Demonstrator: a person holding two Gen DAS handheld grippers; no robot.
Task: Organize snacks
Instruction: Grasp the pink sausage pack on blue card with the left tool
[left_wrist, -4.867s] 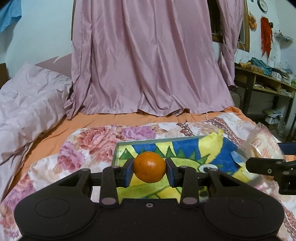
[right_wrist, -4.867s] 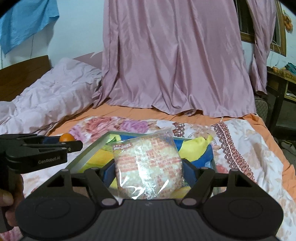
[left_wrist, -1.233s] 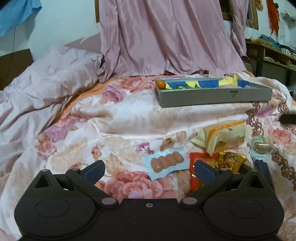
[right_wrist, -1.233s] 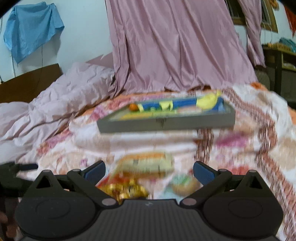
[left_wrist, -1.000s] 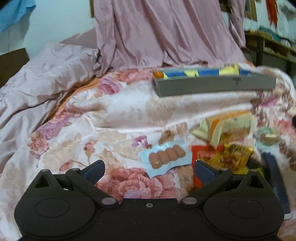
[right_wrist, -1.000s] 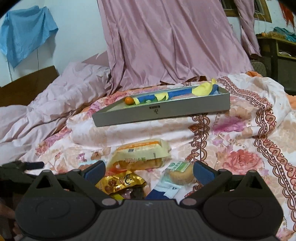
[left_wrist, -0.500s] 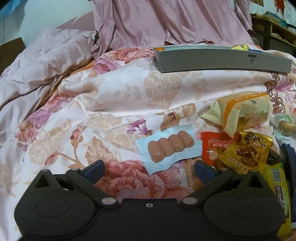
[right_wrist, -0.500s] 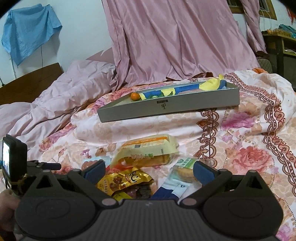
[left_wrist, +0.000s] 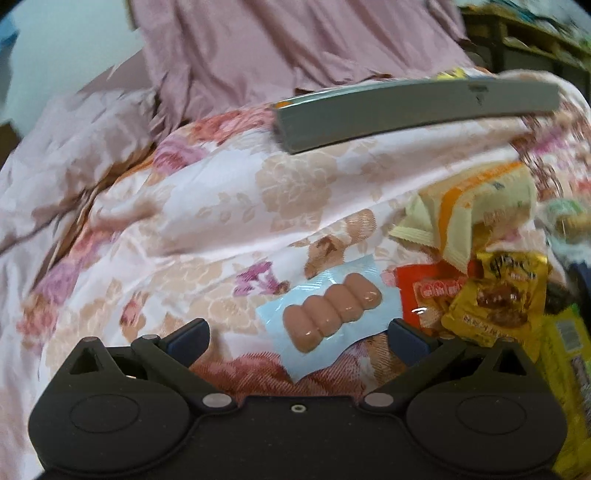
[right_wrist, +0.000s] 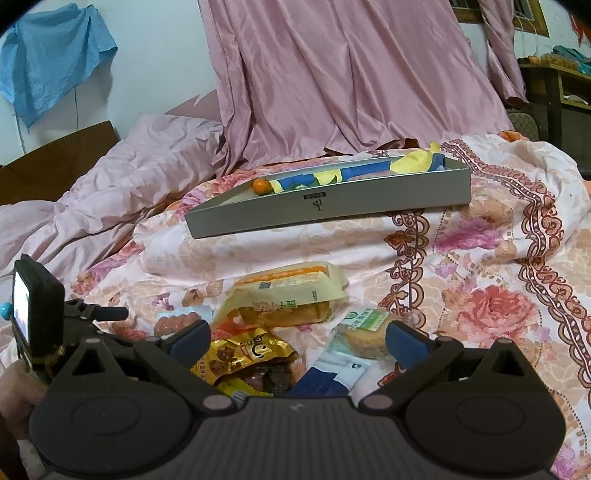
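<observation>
Snacks are seen scattered on the flowered bedspread (left_wrist: 221, 206), below the grey tray (right_wrist: 332, 201) that rests higher on the bed at 12 o'clock. In the left wrist view, a sausage pack (left_wrist: 330, 314) on blue backing is seen at 12 o'clock between the spread tips of the left gripper (left_wrist: 297, 338); its jaws are held wide apart and nothing is gripped. Compared with half a second earlier, the pack is shown larger and closer to the jaws, and the view is blurred by motion. At 2 o'clock a red packet (left_wrist: 424, 291), a gold packet (left_wrist: 495, 299) and a cream-and-orange bread pack (left_wrist: 476, 206) are found overlapping one another.

In the right wrist view, the left gripper's body with its small screen (right_wrist: 22, 306) is seen at 9 o'clock, nearer the snacks than before. The right gripper (right_wrist: 297, 341) is held with its jaws wide apart and empty, over the gold packet (right_wrist: 243, 354) and a blue-and-white packet (right_wrist: 332, 373), with a round cake in a green-labelled wrapper (right_wrist: 365, 328) at 1 o'clock. An orange (right_wrist: 261, 185) is seen lying in the tray's left corner, where 4.9 seconds ago it was clamped in the left jaws.
</observation>
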